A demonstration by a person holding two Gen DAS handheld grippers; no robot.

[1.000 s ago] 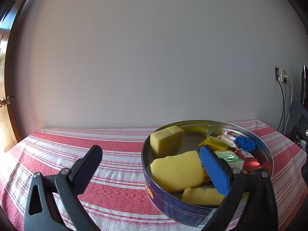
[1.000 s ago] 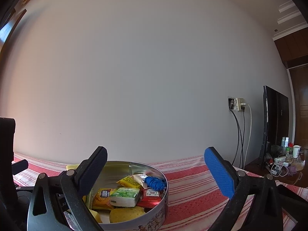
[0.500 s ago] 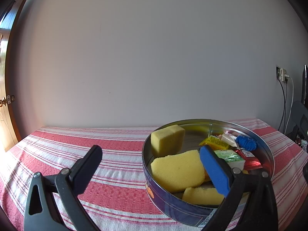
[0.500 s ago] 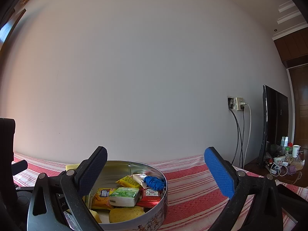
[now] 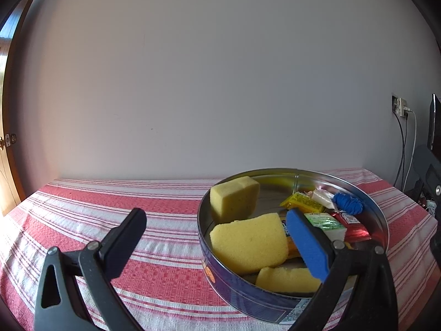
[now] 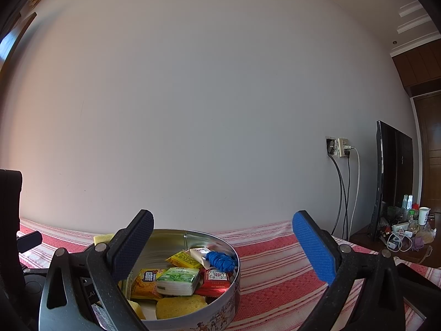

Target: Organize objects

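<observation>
A round metal tin point(image 5: 366, 198) stands on the red striped tablecloth point(image 5: 154, 209). It holds several yellow sponges point(image 5: 248, 242), a blue yarn bundle point(image 5: 347, 203), a yellow packet point(image 5: 303, 202), a green tissue pack point(image 5: 326, 222) and a red packet point(image 5: 352, 227). My left gripper point(image 5: 217, 244) is open and empty, straddling the tin's near left wall. My right gripper point(image 6: 226, 245) is open and empty above the tin's right side; the tin point(image 6: 220, 244), yarn point(image 6: 222, 260) and tissue pack point(image 6: 179, 277) show there too.
A plain wall runs behind the table. A wall socket with cables point(image 6: 340, 149), a dark screen point(image 6: 391, 176) and a cluttered side surface point(image 6: 405, 229) lie to the right. A wooden door point(image 5: 5, 138) is at the far left.
</observation>
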